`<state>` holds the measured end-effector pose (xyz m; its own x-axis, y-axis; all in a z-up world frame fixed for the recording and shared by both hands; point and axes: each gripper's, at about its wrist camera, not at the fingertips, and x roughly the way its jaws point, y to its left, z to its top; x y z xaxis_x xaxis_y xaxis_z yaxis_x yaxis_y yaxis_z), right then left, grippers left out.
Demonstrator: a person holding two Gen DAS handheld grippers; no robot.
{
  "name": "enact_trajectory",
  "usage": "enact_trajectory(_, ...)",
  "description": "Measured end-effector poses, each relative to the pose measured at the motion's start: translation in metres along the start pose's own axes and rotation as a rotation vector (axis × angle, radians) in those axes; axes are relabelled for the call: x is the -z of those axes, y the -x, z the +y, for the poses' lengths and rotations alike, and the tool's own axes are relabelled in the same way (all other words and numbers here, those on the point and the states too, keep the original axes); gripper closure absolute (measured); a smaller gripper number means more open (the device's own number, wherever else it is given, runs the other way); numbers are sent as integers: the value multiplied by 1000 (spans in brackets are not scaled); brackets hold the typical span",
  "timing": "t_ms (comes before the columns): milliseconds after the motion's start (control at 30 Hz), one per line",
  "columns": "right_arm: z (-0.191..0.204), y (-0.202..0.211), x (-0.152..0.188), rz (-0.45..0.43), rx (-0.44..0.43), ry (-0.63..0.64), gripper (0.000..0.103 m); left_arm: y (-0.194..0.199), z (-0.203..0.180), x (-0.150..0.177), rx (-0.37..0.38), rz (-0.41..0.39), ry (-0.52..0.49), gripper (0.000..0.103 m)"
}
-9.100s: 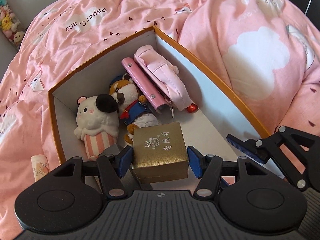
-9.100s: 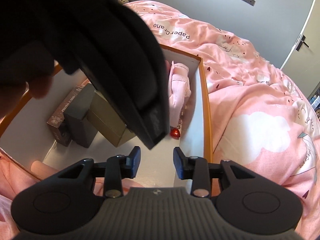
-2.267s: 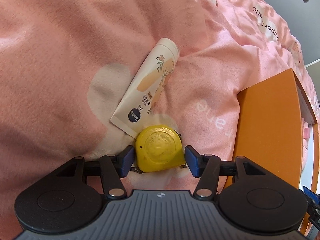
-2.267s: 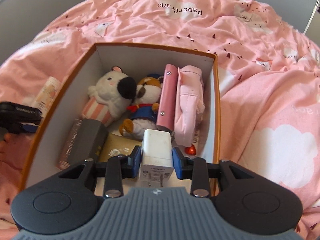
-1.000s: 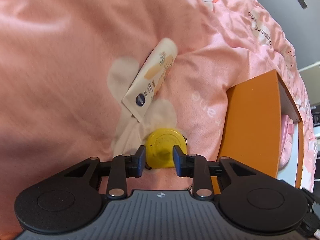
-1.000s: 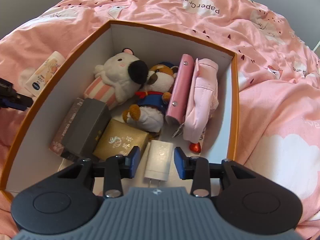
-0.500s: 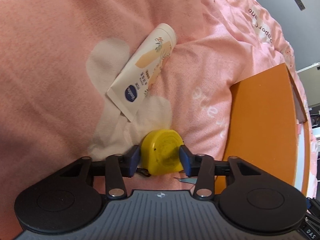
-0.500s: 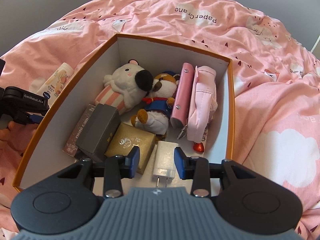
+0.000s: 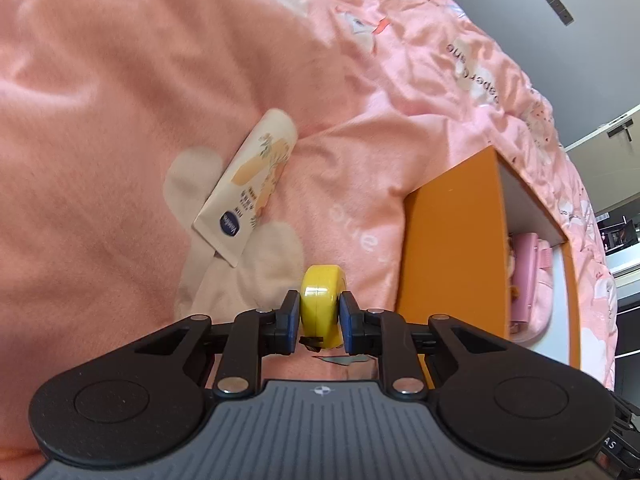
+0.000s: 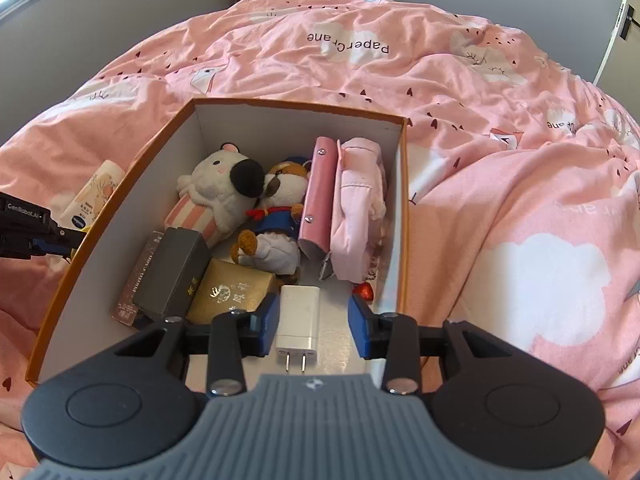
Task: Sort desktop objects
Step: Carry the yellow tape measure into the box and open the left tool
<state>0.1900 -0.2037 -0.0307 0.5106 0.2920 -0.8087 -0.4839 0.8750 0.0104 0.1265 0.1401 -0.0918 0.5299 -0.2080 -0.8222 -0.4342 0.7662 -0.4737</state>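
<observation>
We have the left gripper (image 9: 319, 322) closing on the yellow tape measure (image 9: 322, 300), pads on both flat sides, above the pink duvet (image 9: 100, 120) beside the orange box (image 9: 448, 248). Lotion tube (image 9: 252, 180) lies just beyond. Our right gripper (image 10: 313, 324) hangs half-open, empty, over the white charger (image 10: 299, 320) lying inside the box.

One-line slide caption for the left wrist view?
Left gripper closing on a yellow tape measure above the pink duvet, cream tube beyond, orange box at right.
</observation>
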Motion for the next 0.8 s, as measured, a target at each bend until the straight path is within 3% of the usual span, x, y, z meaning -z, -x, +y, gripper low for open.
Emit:
enact_trajectory(233, -19, 20, 2, -62, -25, -63, 70, 50, -44, -1, 85, -98, -94, 80)
enact_trajectory(367, -25, 29, 1, -95, -27, -89, 75, 66, -81, 2, 165, -113, -183, 80)
enact_trajectory(533, -40, 36, 3, -134, 12, -148, 75, 55, -128, 14, 242, -43, -273, 80)
enact_trajectory(800, -68, 36, 13, -149, 45, -267, 75, -7, -185, 32, 315, 101, -333, 80)
